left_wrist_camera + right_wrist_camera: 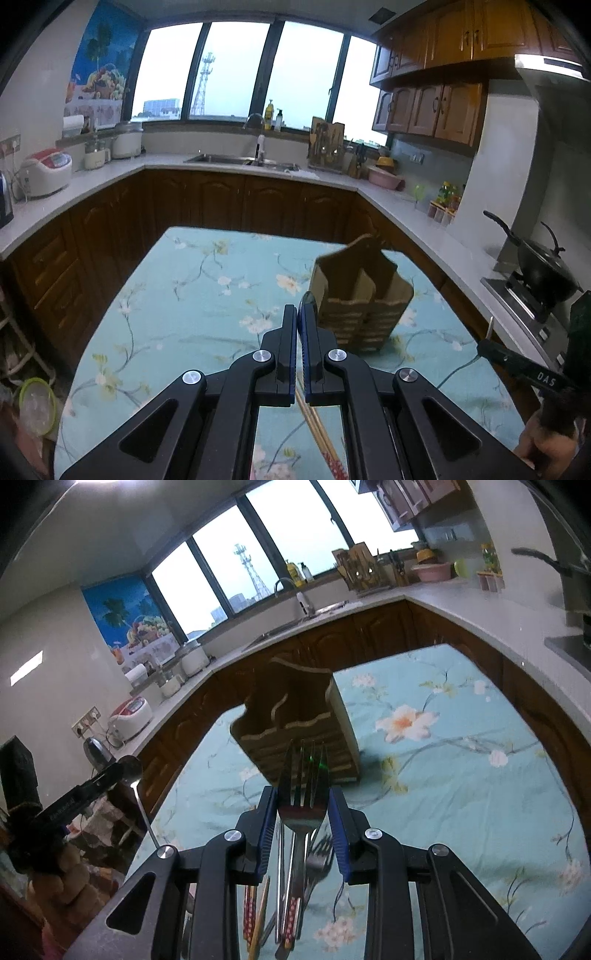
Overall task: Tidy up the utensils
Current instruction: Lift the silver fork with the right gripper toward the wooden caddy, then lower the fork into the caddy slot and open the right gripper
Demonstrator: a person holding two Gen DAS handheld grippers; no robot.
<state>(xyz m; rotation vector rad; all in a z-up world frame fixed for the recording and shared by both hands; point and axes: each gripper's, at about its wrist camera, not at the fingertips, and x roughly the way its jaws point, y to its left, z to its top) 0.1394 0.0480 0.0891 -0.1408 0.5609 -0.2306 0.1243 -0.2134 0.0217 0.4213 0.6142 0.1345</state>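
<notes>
Surface w/ teal floral cloth. Wooden utensil caddy stands upright on it, right of centre in left wrist view. Near edge: chopsticks, a fork & other cutlery lie loose on cloth.

Kitchen, U-shaped layout, daylight from a window bank.
White countertop runs over dark wooden base cabinets; matching wall cabinets hang at right. Steel sink with faucet sits under four dark-framed windows, a lattice tower visible outside. Fruit poster on the left wall. Table under a teal floral tablecloth stands in the middle.
</notes>
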